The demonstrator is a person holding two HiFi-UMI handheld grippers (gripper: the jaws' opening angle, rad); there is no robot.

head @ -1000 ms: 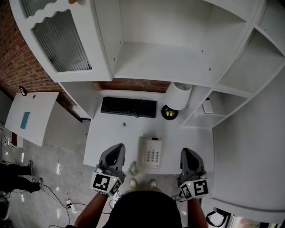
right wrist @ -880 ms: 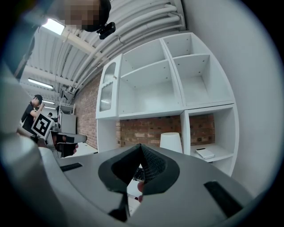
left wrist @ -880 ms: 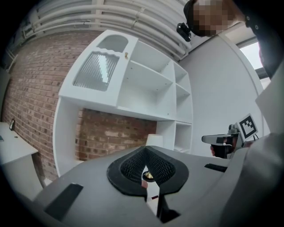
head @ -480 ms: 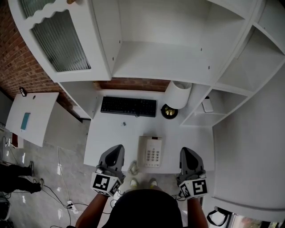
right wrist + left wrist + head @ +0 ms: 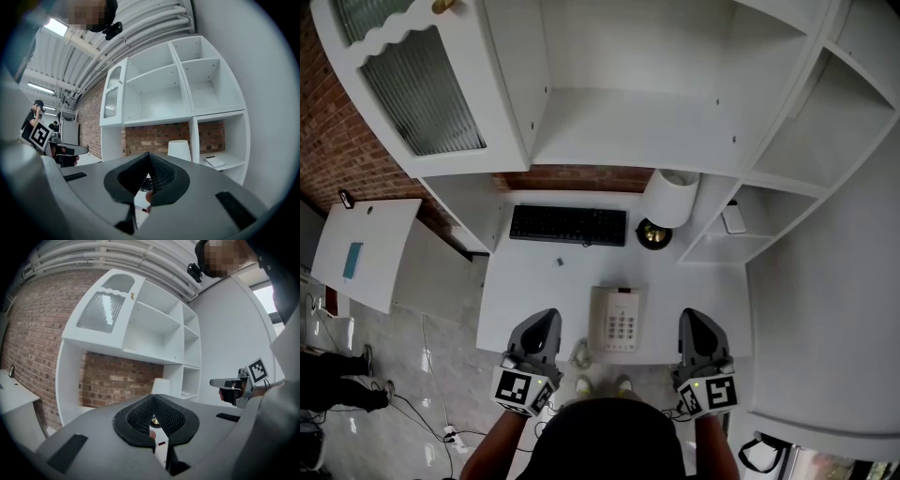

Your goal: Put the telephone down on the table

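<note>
**Telephone, lying on bench**

Telephone [image 5: 620,320]: flat on white bench [image 5: 525,281], near the front edge. Long axis runs 12 to 6 o'clock, keypad end toward 6.
Left hand-held gripper [image 5: 547,319] at its 9 o'clock, right hand-held gripper [image 5: 693,321] at 3. Both are closed tight, empty and clear of it.
Keyboard [image 5: 568,225] at 11.
Brick wall [image 5: 581,178] and white shelving [image 5: 628,122] stand behind.
Telephone and grippers are unmoved since the earlier frame.
</note>
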